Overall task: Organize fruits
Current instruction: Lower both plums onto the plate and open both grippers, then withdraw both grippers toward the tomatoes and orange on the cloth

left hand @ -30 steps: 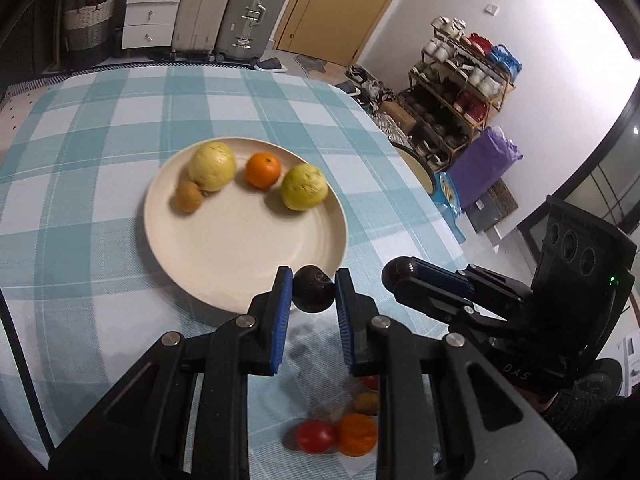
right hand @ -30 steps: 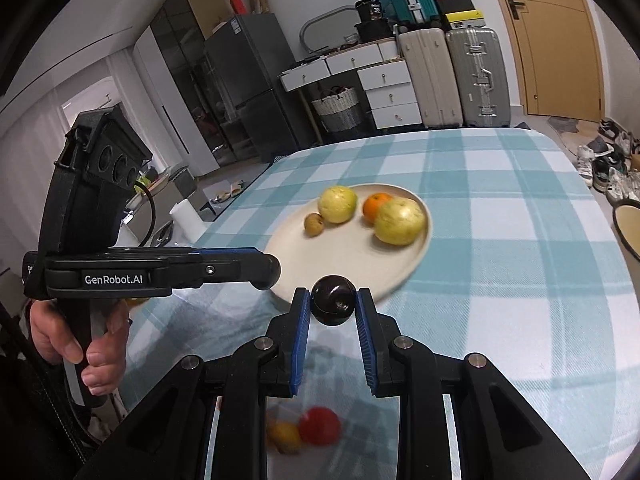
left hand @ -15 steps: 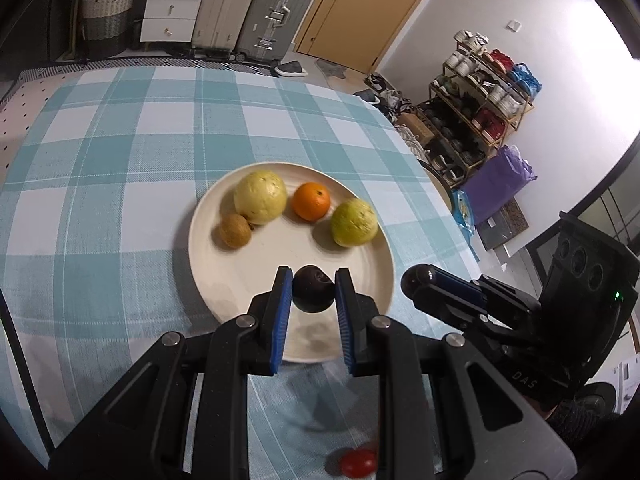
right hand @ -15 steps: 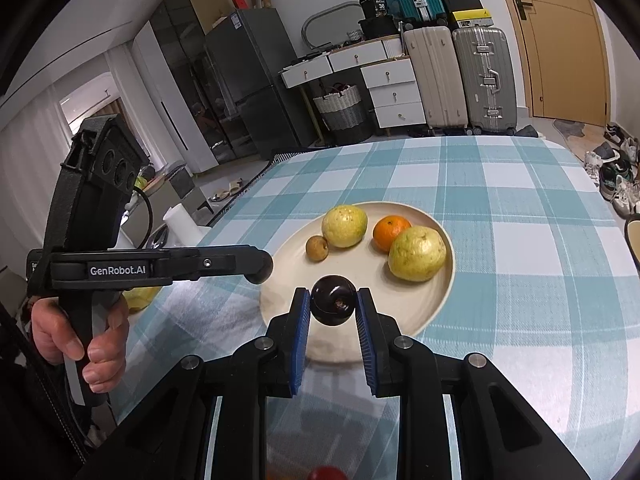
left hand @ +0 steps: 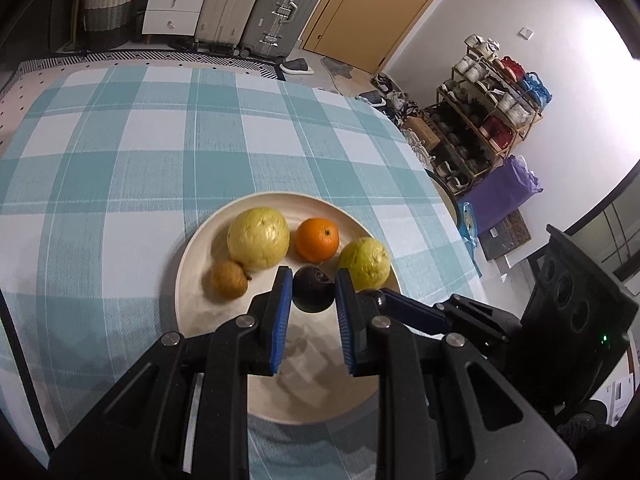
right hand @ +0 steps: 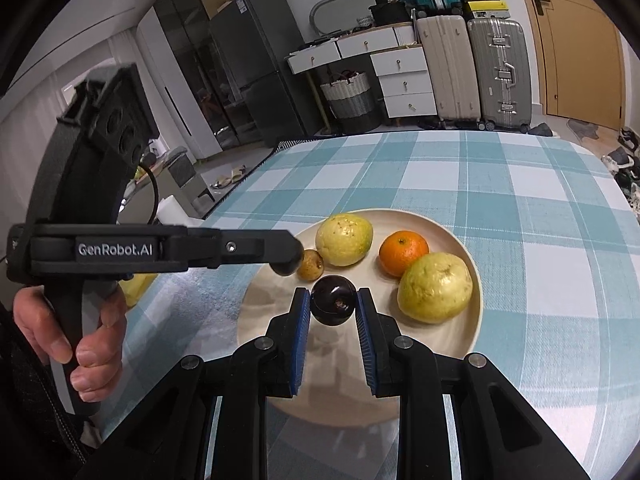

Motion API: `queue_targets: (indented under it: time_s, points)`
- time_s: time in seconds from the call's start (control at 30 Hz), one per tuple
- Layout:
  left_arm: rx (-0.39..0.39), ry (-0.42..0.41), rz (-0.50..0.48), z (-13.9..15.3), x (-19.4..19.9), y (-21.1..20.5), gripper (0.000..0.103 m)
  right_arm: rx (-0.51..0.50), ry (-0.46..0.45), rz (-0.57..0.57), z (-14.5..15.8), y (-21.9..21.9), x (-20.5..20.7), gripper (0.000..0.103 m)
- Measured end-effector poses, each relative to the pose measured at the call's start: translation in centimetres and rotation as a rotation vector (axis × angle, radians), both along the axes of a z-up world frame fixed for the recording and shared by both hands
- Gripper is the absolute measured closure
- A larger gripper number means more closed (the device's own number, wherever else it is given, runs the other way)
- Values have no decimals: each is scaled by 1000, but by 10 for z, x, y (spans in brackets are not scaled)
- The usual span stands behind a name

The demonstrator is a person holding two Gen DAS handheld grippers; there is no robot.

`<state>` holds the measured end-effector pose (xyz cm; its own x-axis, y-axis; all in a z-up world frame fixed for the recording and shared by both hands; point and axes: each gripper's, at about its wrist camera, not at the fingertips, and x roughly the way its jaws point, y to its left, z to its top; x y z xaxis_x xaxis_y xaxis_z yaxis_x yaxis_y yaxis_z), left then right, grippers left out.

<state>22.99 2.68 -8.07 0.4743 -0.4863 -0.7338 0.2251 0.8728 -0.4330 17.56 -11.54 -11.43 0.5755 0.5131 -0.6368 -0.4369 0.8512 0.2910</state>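
Observation:
A cream plate (left hand: 192,264) (right hand: 460,240) on the checked tablecloth holds two yellow-green guavas (left hand: 258,238) (right hand: 434,288), an orange (left hand: 317,239) (right hand: 403,253) and a small brown fruit (left hand: 229,279) (right hand: 311,265). My left gripper (left hand: 313,294) is shut on a dark plum (left hand: 313,289) and holds it over the plate. My right gripper (right hand: 333,306) is shut on another dark plum (right hand: 333,305), also over the plate. Each gripper's body shows in the other's view.
The table's right edge (left hand: 432,176) drops off toward a shoe rack (left hand: 488,120). Suitcases (right hand: 476,68) and drawers stand beyond the far edge. A hand (right hand: 80,336) holds the left gripper's handle at the table's left side.
Both grippers have moved forward with their plums, from the plate's near rim to over its middle. The loose fruits near the front edge have left view.

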Motion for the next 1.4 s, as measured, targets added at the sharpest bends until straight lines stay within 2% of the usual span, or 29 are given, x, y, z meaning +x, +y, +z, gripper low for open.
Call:
queue_targets:
  time_s: [0.17, 0.53, 0.63, 0.67, 0.7, 0.73, 0.77, 0.8, 0.93, 1.0, 1.17, 1.4]
  points:
    - [15, 16, -23, -7, 15, -7, 84, -20, -7, -12, -2, 3, 5, 79]
    - [-6, 27, -60, -11, 33, -21, 84, -21, 8, -24, -5, 6, 10, 79]
    - [-6, 29, -60, -10, 32, -23, 81, -27, 10, -30, -5, 6, 11, 78]
    - [-5, 31, -57, -9, 32, -23, 79, -27, 11, -31, -5, 6, 10, 72]
    - [-5, 34, -53, -9, 32, -23, 70, -26, 15, -30, -5, 4, 10, 68]
    - [-1, 38, -44, -8, 31, -22, 59, -25, 20, -27, -5, 4, 9, 57]
    - [-1, 35, -38, -7, 29, -21, 55, -23, 23, -24, -4, 2, 7, 51]
    - [-7, 26, -33, -5, 28, -20, 52, -18, 18, -23, -2, -1, 4, 51]
    - [-25, 29, -13, 1, 22, -17, 52, -25, 9, -46, 2, -8, -4, 47]
    - [-4, 21, -7, 5, 15, -18, 52, -15, -10, -57, 7, -14, -11, 45]
    - [25, 0, -8, 14, -2, -22, 52, -10, -50, -85, 17, -25, -27, 32]
    - [46, -32, 30, 27, -31, -15, 51, 9, -53, -117, 21, -39, -45, 30]
